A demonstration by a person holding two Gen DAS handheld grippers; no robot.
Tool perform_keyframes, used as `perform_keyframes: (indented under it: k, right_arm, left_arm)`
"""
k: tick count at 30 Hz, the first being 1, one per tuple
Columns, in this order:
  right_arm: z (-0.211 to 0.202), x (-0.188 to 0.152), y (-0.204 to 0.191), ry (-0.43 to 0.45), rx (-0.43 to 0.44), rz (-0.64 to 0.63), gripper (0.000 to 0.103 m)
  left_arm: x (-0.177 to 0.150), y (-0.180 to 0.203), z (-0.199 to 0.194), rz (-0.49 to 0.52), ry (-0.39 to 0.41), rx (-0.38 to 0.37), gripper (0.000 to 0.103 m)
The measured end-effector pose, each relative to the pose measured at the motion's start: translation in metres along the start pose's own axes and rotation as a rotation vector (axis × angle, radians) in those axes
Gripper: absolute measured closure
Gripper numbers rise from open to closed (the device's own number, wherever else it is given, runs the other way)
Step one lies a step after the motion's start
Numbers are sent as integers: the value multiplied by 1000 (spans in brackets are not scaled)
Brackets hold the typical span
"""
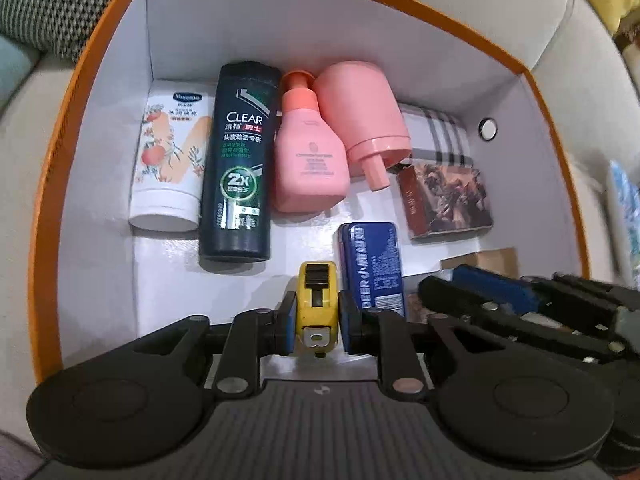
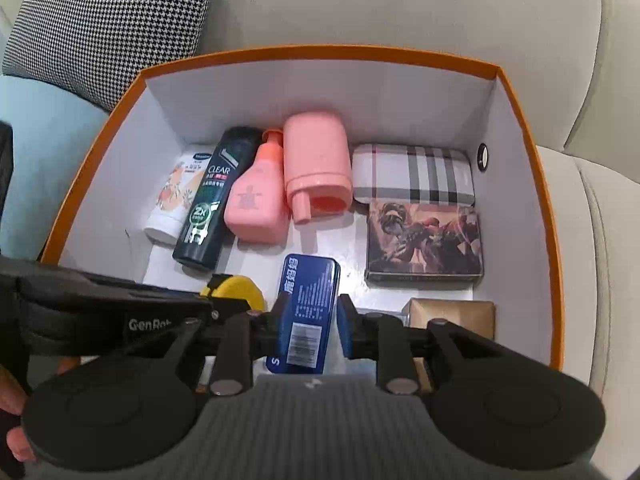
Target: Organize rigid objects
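Note:
An orange box with white inner walls (image 1: 52, 184) (image 2: 320, 54) sits on a pale sofa. Low over its near floor, a yellow tape measure (image 1: 318, 300) (image 2: 240, 290) stands between the pads of my left gripper (image 1: 318, 320). The pads sit at its sides with only slivers of gap, so the jaws are open. A blue tin (image 2: 308, 304) (image 1: 372, 272) stands on edge between the pads of my right gripper (image 2: 312, 328), with a clear gap at the right pad, so these jaws are open too. The two grippers are side by side, left of right.
Along the box's far side lie a white Vaseline tube (image 1: 168, 160), a dark Clear bottle (image 1: 238, 164), a pink pump bottle (image 1: 310, 152) and a pink cap-shaped bottle (image 1: 360, 120). At right are a plaid case (image 2: 414, 174), a picture box (image 2: 424, 244) and a brown carton (image 2: 452, 314). A houndstooth cushion (image 2: 112, 28) lies behind.

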State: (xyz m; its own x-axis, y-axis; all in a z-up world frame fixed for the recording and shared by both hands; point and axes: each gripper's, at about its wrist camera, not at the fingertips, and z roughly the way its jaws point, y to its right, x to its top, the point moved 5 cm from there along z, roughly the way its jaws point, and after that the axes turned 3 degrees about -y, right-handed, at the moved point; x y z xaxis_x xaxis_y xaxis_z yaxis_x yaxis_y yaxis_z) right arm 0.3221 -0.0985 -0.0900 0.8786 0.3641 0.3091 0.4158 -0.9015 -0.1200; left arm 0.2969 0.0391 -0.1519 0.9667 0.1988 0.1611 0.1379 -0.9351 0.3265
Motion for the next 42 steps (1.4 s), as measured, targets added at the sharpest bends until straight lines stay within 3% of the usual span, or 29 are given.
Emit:
perform_keyframes:
  k: [9,16,25,28,35,42]
  right_arm:
    - [-3,-6,5,8,-5,18,74]
    - [-3,-10,3,6,2,23,73]
    - [-1,-10,5,1,2,30,73]
    - [0,-11,5,-1,-1,29,72]
    - [-9,-10,4,13,-9,25,71]
    - [-48,-9,3,102,-24,2,60]
  left_arm:
    - [0,-2,0,34,-30,134,56]
    - [-1,0,3,57,-58,158,56]
    - [-1,2,10,-5,-80,29,64]
    - [-2,1,10,-4,-74,31,64]
    - [-3,4,-18,27,4,42,63]
    - [-6,15,-76,100,154,53,56]
